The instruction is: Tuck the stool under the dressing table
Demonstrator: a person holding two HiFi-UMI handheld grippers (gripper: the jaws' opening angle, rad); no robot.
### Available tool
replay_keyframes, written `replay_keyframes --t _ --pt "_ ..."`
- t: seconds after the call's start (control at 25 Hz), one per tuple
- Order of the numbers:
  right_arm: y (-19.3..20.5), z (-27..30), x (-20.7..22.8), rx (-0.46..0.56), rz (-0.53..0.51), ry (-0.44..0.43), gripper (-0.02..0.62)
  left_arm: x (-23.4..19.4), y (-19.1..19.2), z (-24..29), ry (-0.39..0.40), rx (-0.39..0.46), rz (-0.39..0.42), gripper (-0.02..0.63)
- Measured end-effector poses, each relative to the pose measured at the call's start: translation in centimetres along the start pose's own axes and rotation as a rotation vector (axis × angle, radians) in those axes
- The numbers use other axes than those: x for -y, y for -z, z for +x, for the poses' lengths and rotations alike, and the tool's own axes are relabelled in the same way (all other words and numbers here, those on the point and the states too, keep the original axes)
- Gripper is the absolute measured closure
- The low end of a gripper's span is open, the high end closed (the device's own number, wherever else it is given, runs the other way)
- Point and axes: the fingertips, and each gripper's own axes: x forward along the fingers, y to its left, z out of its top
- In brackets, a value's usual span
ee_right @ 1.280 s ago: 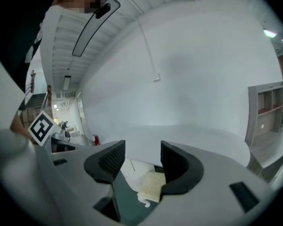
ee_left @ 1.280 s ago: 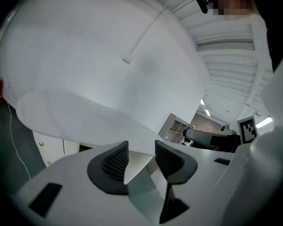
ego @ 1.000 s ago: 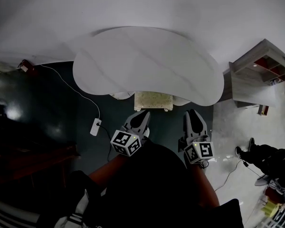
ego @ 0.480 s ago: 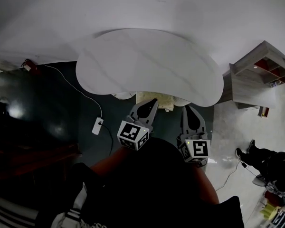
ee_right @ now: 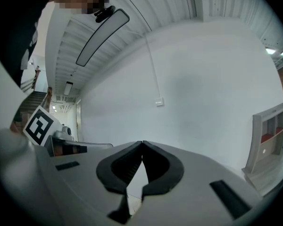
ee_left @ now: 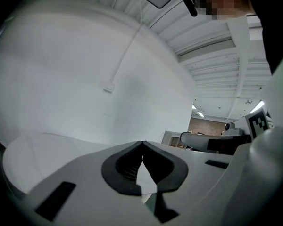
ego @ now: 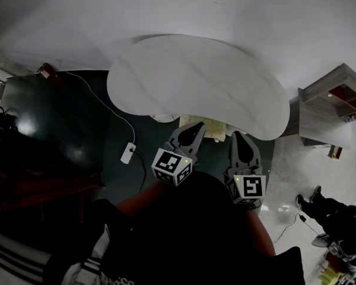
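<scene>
Your left tool (ego: pixel 194 127) and right tool (ego: pixel 237 136) are both pinched shut, empty. The pale square cushioned stool (ego: pixel 212 132) sits just ahead between them, mostly beneath the white curved dressing surface (ego: pixel 196 82). Push its near edge squarely, both tips level.

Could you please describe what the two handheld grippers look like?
Both the left gripper and the right gripper have light grey, tapering bodies with dark inner faces. Each carries a white cube printed with black square markers. In the gripper views, the jaws are pale grey shells lined with black ribbed pads.
</scene>
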Motion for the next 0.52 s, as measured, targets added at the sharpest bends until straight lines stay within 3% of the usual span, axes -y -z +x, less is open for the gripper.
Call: replay_keyframes --t 0.32,0.52 --pt "-0.8 0.7 -1.7 0.026 -0.047 -0.05 0.558 -0.3 0.2 -0.3 -0.004 -0.008 0.003 0.589" --pt "-0.4 0.7 -2.6 0.036 -0.01 -0.049 0.558 -0.6 0.2 -1.0 -0.012 -0.008 0.019 0.589"
